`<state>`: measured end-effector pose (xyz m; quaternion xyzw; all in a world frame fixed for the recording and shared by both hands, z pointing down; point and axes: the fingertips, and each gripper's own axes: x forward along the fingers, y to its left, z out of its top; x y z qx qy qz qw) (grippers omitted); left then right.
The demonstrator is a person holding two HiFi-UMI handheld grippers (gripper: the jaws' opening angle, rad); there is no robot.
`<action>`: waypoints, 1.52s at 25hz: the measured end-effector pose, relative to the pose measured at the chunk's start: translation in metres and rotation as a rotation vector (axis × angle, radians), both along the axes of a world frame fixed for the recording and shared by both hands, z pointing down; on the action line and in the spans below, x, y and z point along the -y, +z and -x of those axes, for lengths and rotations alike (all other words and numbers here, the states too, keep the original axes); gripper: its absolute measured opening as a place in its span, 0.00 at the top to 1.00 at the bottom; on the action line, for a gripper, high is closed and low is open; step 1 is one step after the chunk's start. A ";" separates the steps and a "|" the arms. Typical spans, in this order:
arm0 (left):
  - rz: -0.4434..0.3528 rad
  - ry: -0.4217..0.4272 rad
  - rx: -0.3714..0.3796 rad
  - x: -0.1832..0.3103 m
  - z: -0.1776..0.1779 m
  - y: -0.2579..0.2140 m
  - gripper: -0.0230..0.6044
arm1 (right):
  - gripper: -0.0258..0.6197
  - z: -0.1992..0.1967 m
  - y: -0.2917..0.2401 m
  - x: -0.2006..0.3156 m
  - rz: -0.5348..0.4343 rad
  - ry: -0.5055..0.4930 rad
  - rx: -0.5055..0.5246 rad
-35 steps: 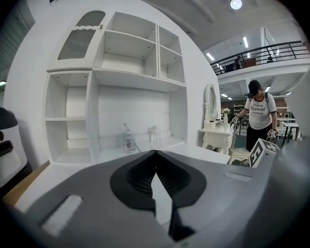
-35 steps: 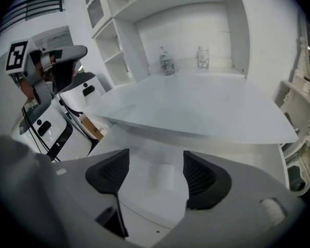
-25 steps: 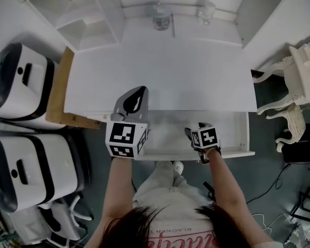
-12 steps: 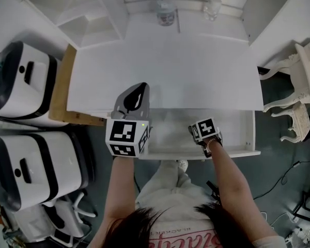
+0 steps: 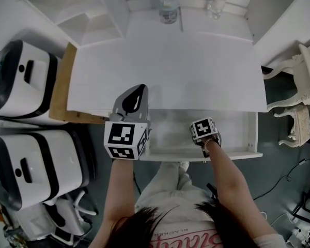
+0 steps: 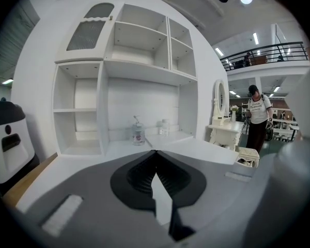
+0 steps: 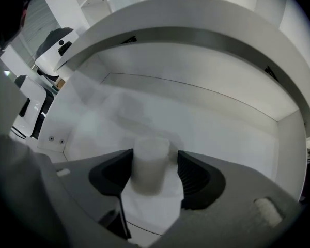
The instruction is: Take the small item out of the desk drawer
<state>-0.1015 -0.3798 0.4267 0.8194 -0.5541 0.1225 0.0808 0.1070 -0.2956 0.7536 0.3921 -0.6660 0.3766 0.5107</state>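
The right gripper point(image 7: 155, 163) points down into the open drawer point(image 7: 237, 123). Its jaws are spread either side of a small white cylinder point(image 7: 150, 156) that stands on the drawer floor, lower centre of that view, and the right pad is clear of it. At centre left of the head view, the left gripper point(image 6: 156, 153) hangs over the desk top point(image 5: 196, 66), jaws pinched together on nothing.

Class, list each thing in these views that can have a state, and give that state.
Desk drawer: pulled open.
Right gripper: open, jaws either side of the small white item.
Small white item: on the drawer floor, not yet clamped.
Left gripper: shut, empty.
Pump bottle: upright at the back of the desk.
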 end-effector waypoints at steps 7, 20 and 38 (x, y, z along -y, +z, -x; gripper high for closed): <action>0.012 -0.024 -0.013 0.000 0.006 0.005 0.96 | 0.57 0.005 0.002 0.010 -0.046 -0.007 -0.016; 0.014 -0.030 -0.011 -0.011 0.007 0.003 0.96 | 0.70 0.006 -0.005 0.008 -0.069 0.001 -0.042; -0.055 -0.032 -0.039 -0.017 -0.001 -0.027 0.96 | 0.70 0.011 -0.050 0.010 -0.135 -0.040 0.015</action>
